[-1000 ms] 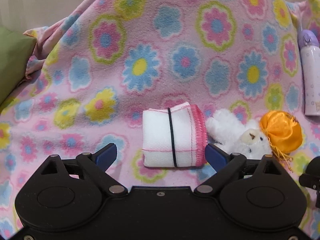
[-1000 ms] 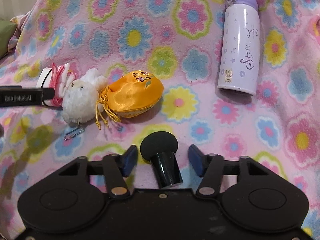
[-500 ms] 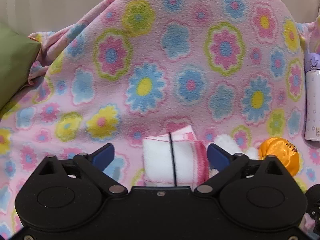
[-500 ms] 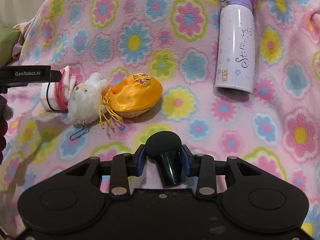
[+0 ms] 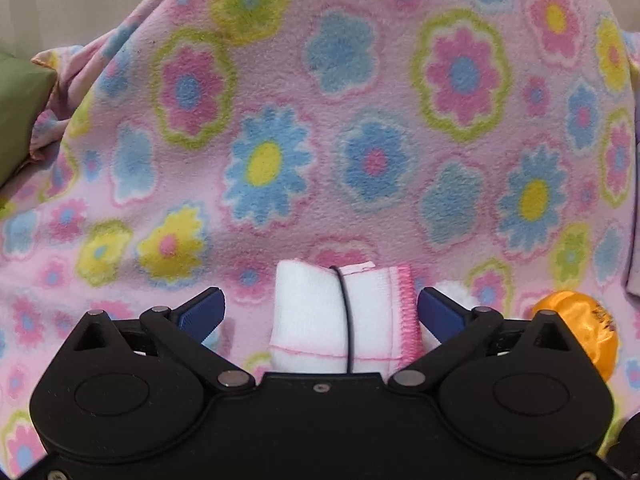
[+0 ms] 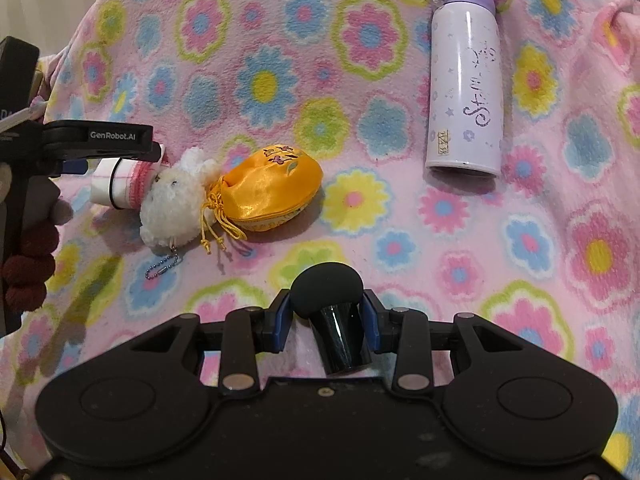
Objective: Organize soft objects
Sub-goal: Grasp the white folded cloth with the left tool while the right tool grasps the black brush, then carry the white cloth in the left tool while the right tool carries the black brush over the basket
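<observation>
My left gripper gapes wide around the folded cloth, not pinching; right gripper clamps the brush. Risk: closing snags the plush toy touching the cloth's right side.

Soft, even indoor light, fairly bright; no harsh glare; small sheen on the orange pouch and a streak on the brush handle; faint shadows fall left and below objects on the blanket; strong fisheye bending with dark vignette corners; slight softness at frame edges; centre sharp.
</observation>
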`<state>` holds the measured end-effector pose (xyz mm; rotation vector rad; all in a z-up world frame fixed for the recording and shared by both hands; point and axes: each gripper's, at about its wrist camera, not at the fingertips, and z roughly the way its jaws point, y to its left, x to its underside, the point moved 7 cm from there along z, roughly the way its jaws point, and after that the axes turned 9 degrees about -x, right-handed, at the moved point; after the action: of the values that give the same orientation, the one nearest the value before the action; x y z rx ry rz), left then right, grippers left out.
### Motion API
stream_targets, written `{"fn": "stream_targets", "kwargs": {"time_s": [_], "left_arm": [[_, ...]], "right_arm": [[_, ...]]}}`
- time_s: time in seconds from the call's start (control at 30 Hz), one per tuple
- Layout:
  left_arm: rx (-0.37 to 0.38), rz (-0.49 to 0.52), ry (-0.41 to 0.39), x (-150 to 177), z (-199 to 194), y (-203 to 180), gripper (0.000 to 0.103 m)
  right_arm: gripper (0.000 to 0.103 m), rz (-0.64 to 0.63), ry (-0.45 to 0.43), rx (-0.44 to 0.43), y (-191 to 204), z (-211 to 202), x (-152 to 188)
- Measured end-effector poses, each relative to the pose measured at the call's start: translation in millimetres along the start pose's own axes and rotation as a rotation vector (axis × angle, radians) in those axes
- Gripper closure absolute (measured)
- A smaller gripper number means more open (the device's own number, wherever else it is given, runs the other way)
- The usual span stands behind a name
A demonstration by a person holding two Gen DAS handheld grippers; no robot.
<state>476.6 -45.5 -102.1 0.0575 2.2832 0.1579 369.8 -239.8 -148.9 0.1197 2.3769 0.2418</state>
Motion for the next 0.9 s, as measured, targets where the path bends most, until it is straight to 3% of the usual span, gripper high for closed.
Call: {"fn": "stream_targets", "kwargs": {"time_s": [0.13,0.23,0.47,0.53,0.63,0.9], "left_arm": [[-0.033,0.044,-0.03,3,-6,-3,0.003],[-0.061,0.046,0.012,7,5,-3,0.003],[-0.047,0.012,0.105,17,30,-6,0.003],[-0.027,-0.001,0.143,20,38,-7,0.01],[0.019,-0.042,0.175,24,42,-3,0.033],[0.038,-0.11,0.151,30,-10,17,0.033]], "right_arm": [[0.067,0.007,-0.002,-0.004,-1,1,1],[0.067,0.012,-0.006,-0.004,-1,1,1],[0.067,0.02,-0.009,-0.007,-1,0,2],[0.067,0.024,-0.009,-0.007,-1,-1,3],[0.067,0.031,-0.012,-0.01,0,-4,3],[0.067,0.043,-0.055,-0.014,7,-39,1]]}}
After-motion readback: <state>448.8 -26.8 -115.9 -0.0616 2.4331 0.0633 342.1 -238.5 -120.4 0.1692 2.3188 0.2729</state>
